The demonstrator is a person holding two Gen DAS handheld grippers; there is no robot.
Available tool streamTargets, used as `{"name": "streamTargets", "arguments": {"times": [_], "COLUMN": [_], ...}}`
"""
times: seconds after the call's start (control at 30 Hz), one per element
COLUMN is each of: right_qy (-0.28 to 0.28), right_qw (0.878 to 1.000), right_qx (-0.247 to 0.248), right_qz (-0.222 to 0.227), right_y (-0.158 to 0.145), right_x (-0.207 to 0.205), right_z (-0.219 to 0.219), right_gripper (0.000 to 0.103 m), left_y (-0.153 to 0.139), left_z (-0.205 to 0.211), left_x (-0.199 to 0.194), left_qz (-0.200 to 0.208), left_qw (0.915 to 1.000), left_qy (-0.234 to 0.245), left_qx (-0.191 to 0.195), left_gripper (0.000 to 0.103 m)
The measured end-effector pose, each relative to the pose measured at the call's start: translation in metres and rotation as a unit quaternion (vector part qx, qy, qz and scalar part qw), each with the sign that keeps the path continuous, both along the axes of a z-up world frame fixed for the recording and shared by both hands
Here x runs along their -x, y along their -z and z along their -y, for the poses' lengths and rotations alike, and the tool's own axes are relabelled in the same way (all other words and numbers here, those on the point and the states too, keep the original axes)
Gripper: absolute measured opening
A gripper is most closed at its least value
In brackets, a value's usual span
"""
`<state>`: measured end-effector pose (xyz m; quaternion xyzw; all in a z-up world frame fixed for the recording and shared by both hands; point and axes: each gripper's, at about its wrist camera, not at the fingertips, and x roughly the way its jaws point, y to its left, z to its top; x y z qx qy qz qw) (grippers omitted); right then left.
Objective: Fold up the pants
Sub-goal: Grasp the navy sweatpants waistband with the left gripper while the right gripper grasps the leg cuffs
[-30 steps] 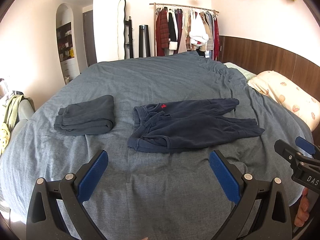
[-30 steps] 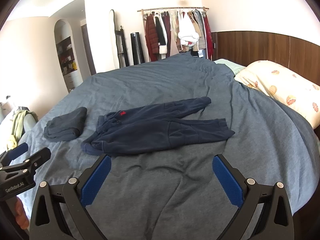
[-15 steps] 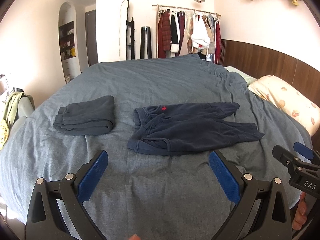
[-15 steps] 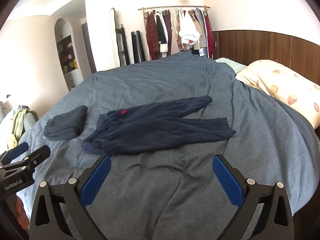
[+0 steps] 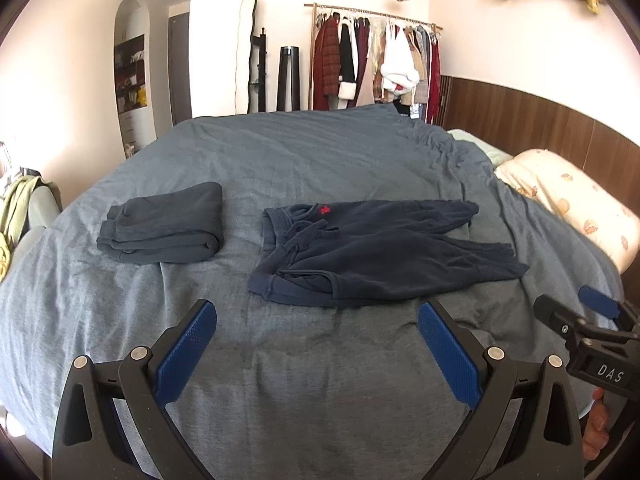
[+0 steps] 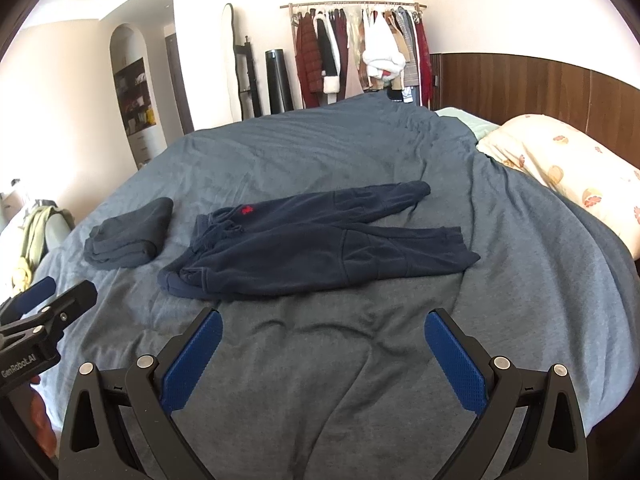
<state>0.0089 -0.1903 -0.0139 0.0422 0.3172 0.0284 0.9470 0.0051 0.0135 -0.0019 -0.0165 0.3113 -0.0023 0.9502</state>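
Left wrist view: grey-blue bed cover (image 5: 320, 160), clothes rack (image 5: 376, 64) at far wall, pillow (image 5: 568, 200) right. Navy pants (image 5: 376, 252) lie unfolded just beyond left gripper (image 5: 316, 344), jaws wide, empty; folded pile (image 5: 164, 228) left. View slightly lower than before.

Right wrist view: same bed cover (image 6: 400, 360); pants (image 6: 316, 248) ahead-left of right gripper (image 6: 320, 352), spread open, holding nothing. Pants unmoved.

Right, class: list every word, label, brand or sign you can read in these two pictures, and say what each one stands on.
"DAS": white letters on the body of the right gripper, cut off at the picture's edge.
"GenRobot.AI": white letters on the body of the left gripper.
Red emblem on the navy pants, near the waistband: too small to read.
Nothing else is legible.
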Motion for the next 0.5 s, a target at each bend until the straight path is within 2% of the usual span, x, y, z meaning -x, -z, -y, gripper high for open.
{"name": "streamTargets", "arguments": {"times": [0.23,0.37,0.5], "right_qy": [-0.011,-0.024,-0.035], "right_qw": [0.999,0.998,0.997], "right_qx": [0.043,0.057,0.064], "right_qz": [-0.001,-0.015,-0.039], "right_y": [0.014,0.025,0.042], "right_x": [-0.019,-0.037,-0.062], "right_z": [-0.011,-0.017,-0.022], "right_gripper": [0.102,0.102,0.102], "left_y": [0.019,0.032,0.051], "left_z": [-0.003,-0.007,-0.009], "left_x": [-0.017,-0.032,-0.058], "left_qz": [0.002,0.003,-0.015], "left_qw": [0.9991,0.9977,0.9958], "left_qy": [0.032,0.047,0.062], "left_qx": [-0.028,-0.048,-0.067], "left_gripper": [0.101,0.100,0.100]}}
